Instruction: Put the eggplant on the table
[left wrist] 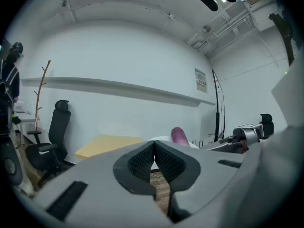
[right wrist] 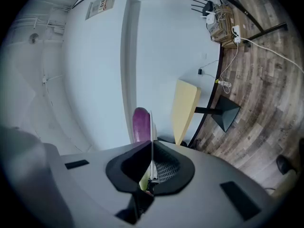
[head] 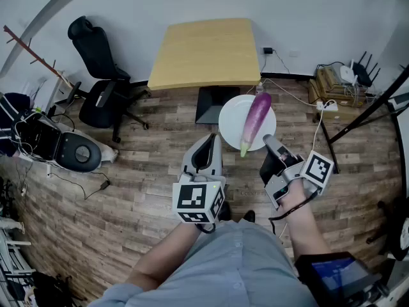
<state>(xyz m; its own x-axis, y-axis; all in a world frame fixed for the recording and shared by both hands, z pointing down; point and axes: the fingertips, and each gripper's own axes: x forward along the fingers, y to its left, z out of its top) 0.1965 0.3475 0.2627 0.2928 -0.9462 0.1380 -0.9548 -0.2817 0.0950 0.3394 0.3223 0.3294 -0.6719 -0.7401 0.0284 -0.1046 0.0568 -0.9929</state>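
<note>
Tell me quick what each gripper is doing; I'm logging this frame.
Left gripper: shut, empty.
Right gripper: shut on the rim of the white plate, which carries the eggplant.

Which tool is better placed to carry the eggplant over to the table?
The right tool, probably: it is shut on the rim of the white plate that carries the eggplant, facing the table. The left tool is shut and empty.

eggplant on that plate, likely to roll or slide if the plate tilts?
Probably yes: the eggplant is smooth, rounded and lies loose on the flat white plate, so it may roll sideways. The right gripper clamps only the plate's rim, so tilt seems likely. It looks stiff, not floppy.
</note>
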